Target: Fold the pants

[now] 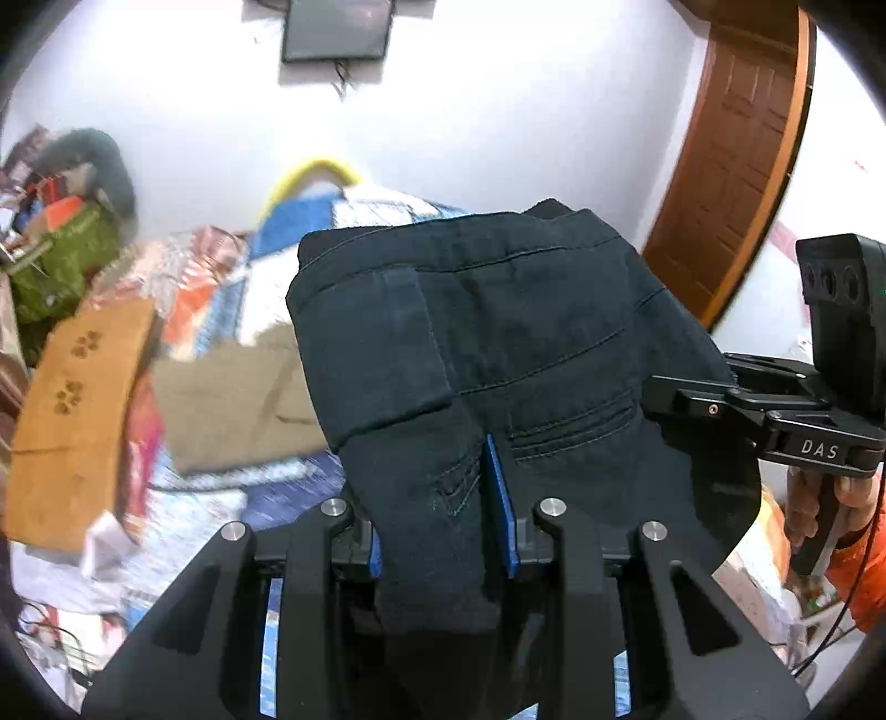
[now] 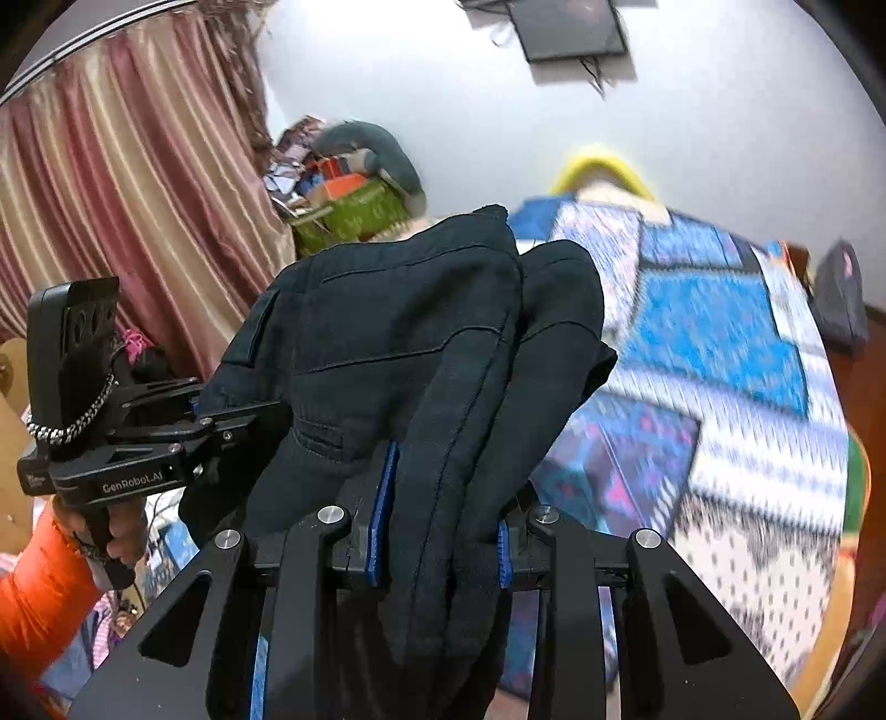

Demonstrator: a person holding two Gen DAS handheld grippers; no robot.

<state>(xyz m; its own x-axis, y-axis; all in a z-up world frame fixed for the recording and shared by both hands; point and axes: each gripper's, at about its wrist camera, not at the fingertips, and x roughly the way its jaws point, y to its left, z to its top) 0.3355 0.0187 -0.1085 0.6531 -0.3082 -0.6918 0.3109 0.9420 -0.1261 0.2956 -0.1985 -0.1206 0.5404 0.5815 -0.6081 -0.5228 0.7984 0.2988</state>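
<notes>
Left gripper (image 1: 443, 504) pinches one bunched side of the dark jeans (image 1: 498, 332), right gripper (image 2: 443, 498) clamps the other. The folded jeans hang between them above the patchwork bedspread (image 2: 720, 343), probably lifted to carry or re-lay.

Bright, even indoor light, source out of view. Soft shadow under the dark frame (image 1: 335, 27) on the white wall (image 1: 498, 122). Heavy fisheye bending throughout: door (image 1: 731, 160) bowed into an arc, curtain (image 2: 127, 183) curving, black vignette in every corner. Motion blur smearing the patterned bedspread (image 2: 720, 343) and the tan cloths (image 1: 77, 421). Near parts sharp: bolts on the left gripper (image 1: 437, 526) glinting. Dark pants (image 2: 421, 354) nearly featureless, only stitching readable.
</notes>
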